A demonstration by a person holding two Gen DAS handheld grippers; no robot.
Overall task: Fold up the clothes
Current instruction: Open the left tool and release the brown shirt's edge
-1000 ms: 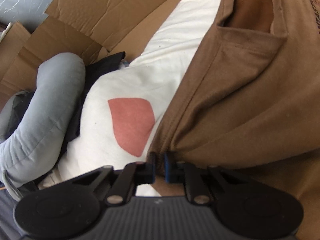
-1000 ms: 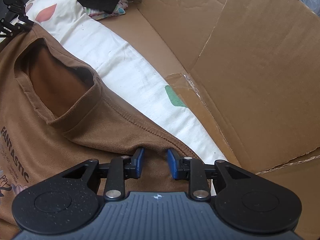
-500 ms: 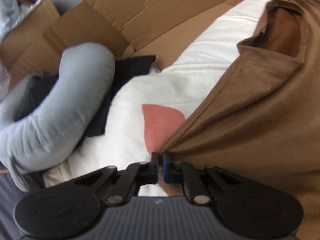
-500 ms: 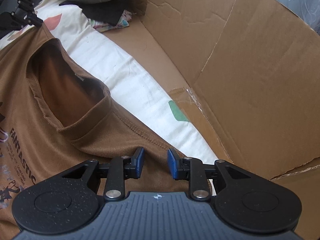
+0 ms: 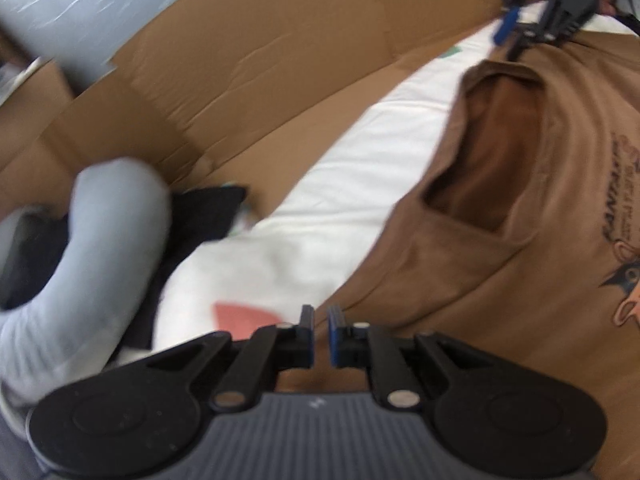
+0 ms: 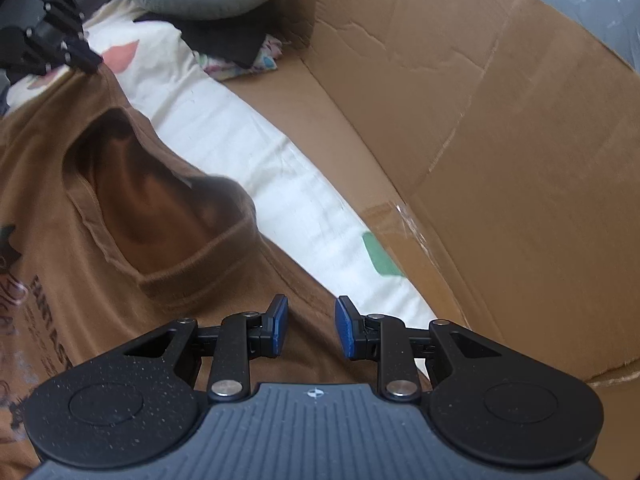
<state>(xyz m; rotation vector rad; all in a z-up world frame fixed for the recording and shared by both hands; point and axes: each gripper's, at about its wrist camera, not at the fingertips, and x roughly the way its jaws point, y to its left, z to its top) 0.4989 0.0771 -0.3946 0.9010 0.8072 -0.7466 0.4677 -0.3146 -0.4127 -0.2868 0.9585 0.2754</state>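
Brown cotton, a T-shirt, lies spread on a white sheet, its open collar turned toward the cardboard wall at 2 o'clock. The left gripper pinches the shirt's shoulder edge, jaws nearly together. The right gripper rests over the other shoulder, jaws apart, holding nothing. A grey pillow lies at 9 o'clock.

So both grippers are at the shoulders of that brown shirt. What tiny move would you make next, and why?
Probably close the right gripper on the brown shirt. Its jaws stand apart over the shoulder fabric, while the left gripper looks nearly shut at the other shoulder edge. With both shoulders pinched, the shirt could be lifted off the white bedding evenly.
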